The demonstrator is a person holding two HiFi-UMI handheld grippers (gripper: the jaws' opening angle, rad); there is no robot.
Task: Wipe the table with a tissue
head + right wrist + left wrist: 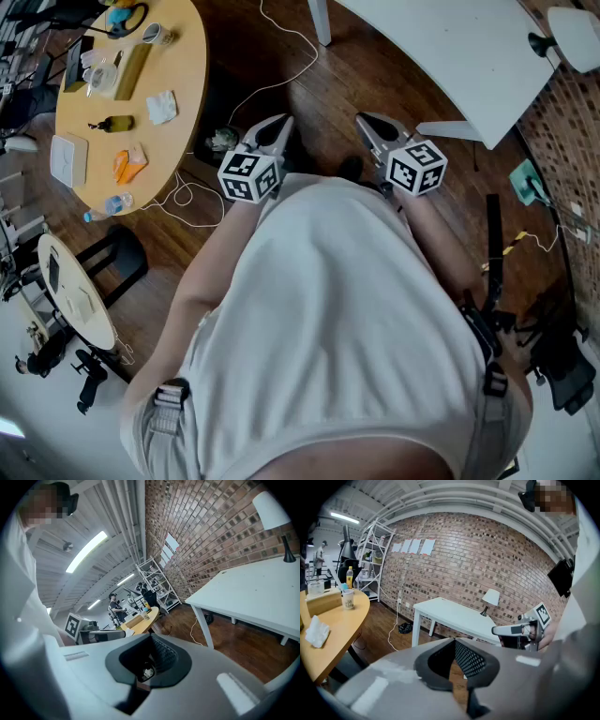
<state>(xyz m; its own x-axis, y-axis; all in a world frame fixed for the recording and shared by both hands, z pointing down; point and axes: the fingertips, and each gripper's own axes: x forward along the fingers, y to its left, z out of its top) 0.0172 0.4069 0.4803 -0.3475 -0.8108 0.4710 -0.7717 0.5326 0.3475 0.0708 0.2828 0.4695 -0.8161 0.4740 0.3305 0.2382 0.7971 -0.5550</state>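
Note:
A crumpled white tissue lies on the round wooden table at the upper left; the left gripper view shows the tissue near that table's edge. Both grippers hover over the wooden floor in front of the person's white shirt, well clear of the table. My left gripper is shut and holds nothing, its jaws pointing towards the white desk. My right gripper is beside it, jaws together and also holding nothing. Each gripper shows in the other's view, right gripper and left gripper.
The round table also carries a wooden box, a dark bottle, an orange packet, a cup and a water bottle. A white desk with a lamp stands at the right. White cables trail across the floor.

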